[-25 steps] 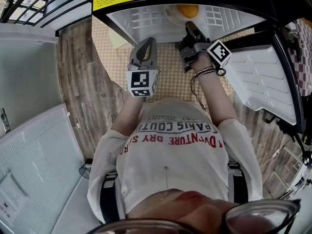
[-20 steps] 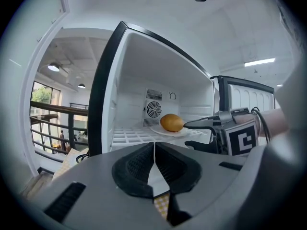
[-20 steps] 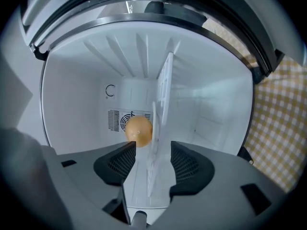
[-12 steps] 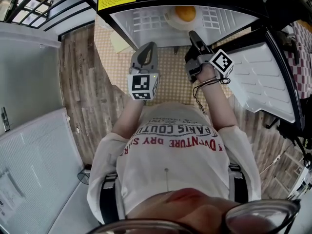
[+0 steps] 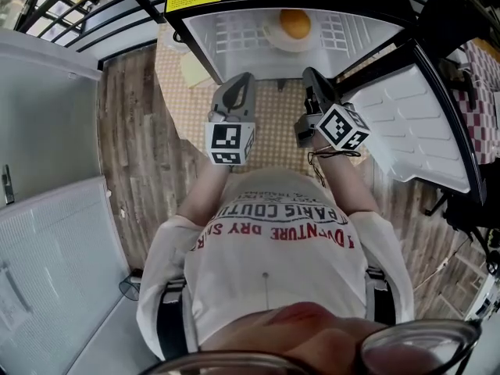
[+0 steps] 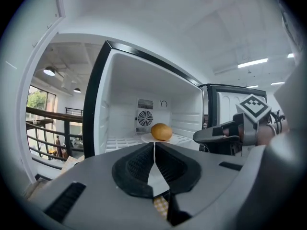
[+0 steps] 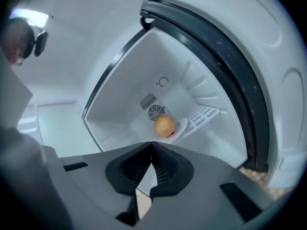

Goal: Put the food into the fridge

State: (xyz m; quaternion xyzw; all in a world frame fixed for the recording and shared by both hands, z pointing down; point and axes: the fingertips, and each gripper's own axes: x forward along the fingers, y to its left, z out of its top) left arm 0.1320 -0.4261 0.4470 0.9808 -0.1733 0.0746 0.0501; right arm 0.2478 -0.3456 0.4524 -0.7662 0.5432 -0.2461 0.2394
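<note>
One roundish fruit (image 5: 295,23) lies in the fridge (image 5: 226,31), long axis sideways.

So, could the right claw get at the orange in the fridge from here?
Probably yes: the fridge door stands open and nothing sits between the right claw and the orange on its plate. Its jaws have just closed, empty, so they must open first.

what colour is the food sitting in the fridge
Orange-yellow food on a white plate; clearest in the left gripper view.

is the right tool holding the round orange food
No, the round orange food lies on a white plate inside the fridge, and the right tool is shut with nothing between its jaws.
</note>
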